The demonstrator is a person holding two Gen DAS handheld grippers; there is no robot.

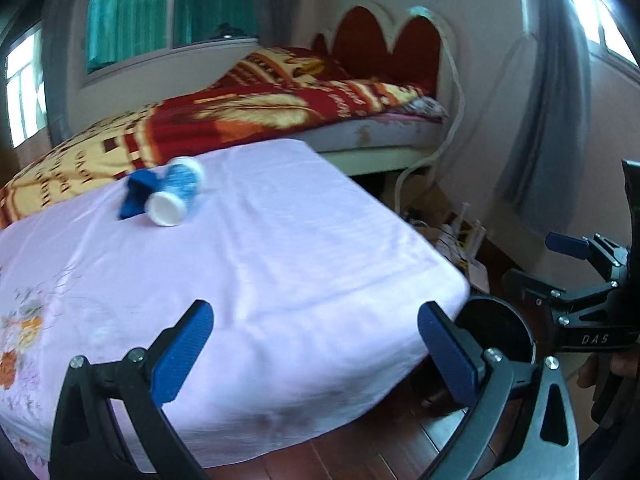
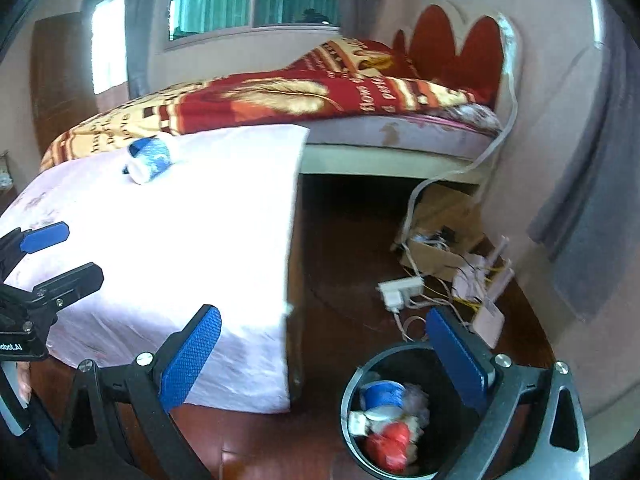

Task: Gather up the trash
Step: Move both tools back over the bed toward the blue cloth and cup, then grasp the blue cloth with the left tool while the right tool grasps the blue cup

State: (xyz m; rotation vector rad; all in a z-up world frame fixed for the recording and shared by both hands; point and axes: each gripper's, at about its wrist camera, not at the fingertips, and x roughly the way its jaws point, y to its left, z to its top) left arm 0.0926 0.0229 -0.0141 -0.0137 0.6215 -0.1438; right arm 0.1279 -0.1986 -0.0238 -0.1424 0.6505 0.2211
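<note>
A blue-and-white paper cup (image 1: 176, 196) lies on its side on the pink-clothed table (image 1: 280, 260), with a dark blue crumpled scrap (image 1: 138, 196) touching it. Both show in the right wrist view, cup (image 2: 150, 162) far left. My left gripper (image 1: 316, 354) is open and empty over the table's near edge. My right gripper (image 2: 326, 364) is open and empty above the floor, beside a black trash bin (image 2: 352, 388) holding a blue cup (image 2: 380, 394) and red trash (image 2: 390, 446). The bin rim also shows in the left wrist view (image 1: 500, 320). The right gripper (image 1: 540, 260) appears there too, and the left gripper (image 2: 60, 252) in the right wrist view.
A bed with a red and yellow blanket (image 1: 240, 116) stands behind the table. On the wooden floor (image 2: 340, 248) right of the table lie a cardboard box (image 2: 436, 240), a power strip (image 2: 400, 290) and cables. Grey curtains (image 2: 592, 200) hang at right.
</note>
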